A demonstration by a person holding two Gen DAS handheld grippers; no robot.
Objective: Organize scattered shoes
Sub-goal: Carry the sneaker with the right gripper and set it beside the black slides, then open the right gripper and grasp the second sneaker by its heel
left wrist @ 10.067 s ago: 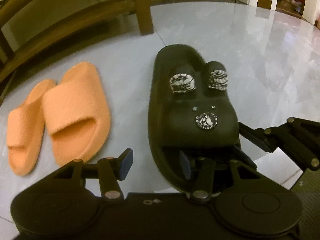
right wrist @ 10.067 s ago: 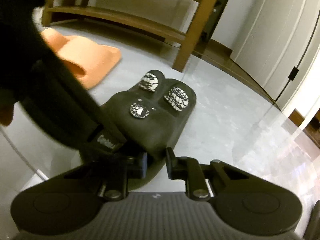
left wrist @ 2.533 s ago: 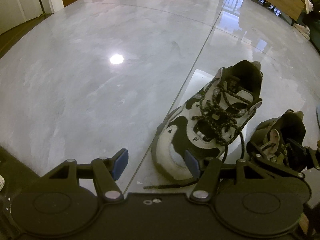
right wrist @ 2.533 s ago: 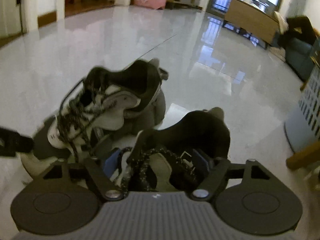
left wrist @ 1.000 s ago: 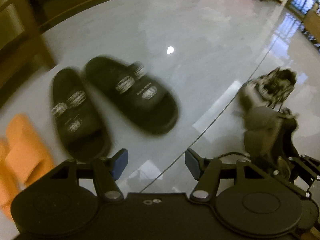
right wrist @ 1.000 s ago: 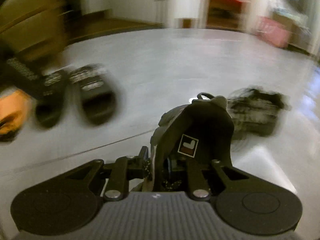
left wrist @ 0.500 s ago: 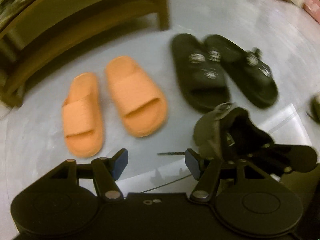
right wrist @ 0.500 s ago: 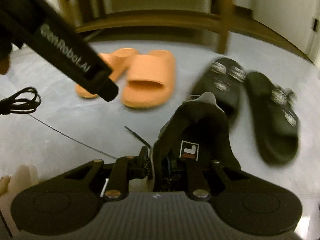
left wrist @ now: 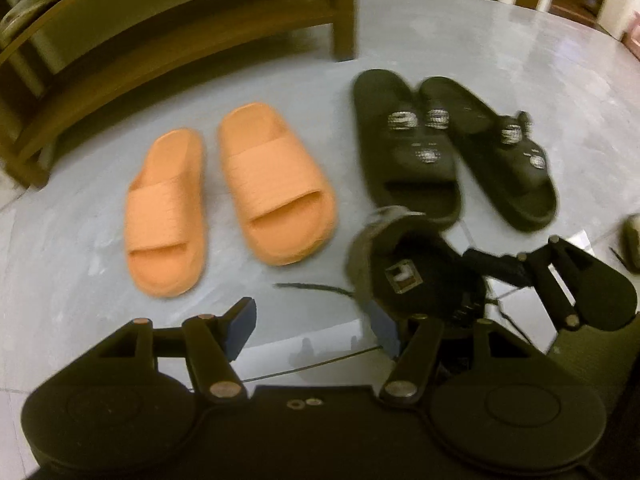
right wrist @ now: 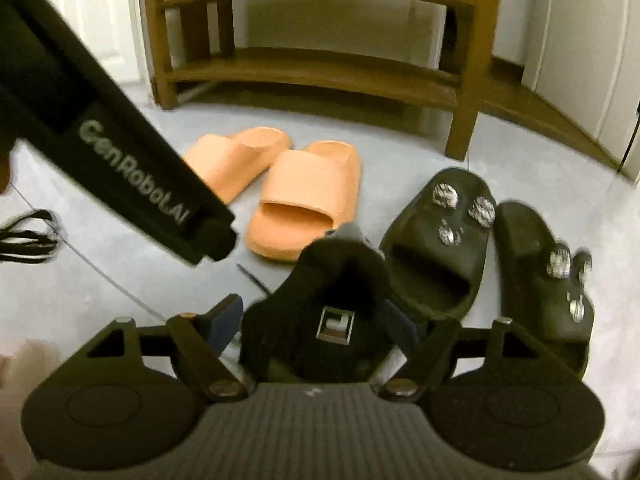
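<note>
The right tongs [right wrist: 312, 320] are opening around the dark sneaker [right wrist: 332, 316]. The shoe sits between the two fingers, but the pads no longer squeeze it, so it looks like it is being let go onto the floor [right wrist: 100, 300]. Just past the right tongs lie the two black slippers [right wrist: 440, 248], side by side. Further off and to the left are the two orange slippers [right wrist: 308, 196], in front of the wooden shelf [right wrist: 320, 68].

The left tongs [left wrist: 312, 328] are wide open and hold nothing. The sneaker [left wrist: 408, 272] is just ahead of them and to the right.

This step is putting the sneaker down in the row with the slippers. Next, the right tongs should pull back without bumping the shoe. Then the other sneaker [left wrist: 632, 240], just showing far to the right of the left tongs, needs to be fetched.
</note>
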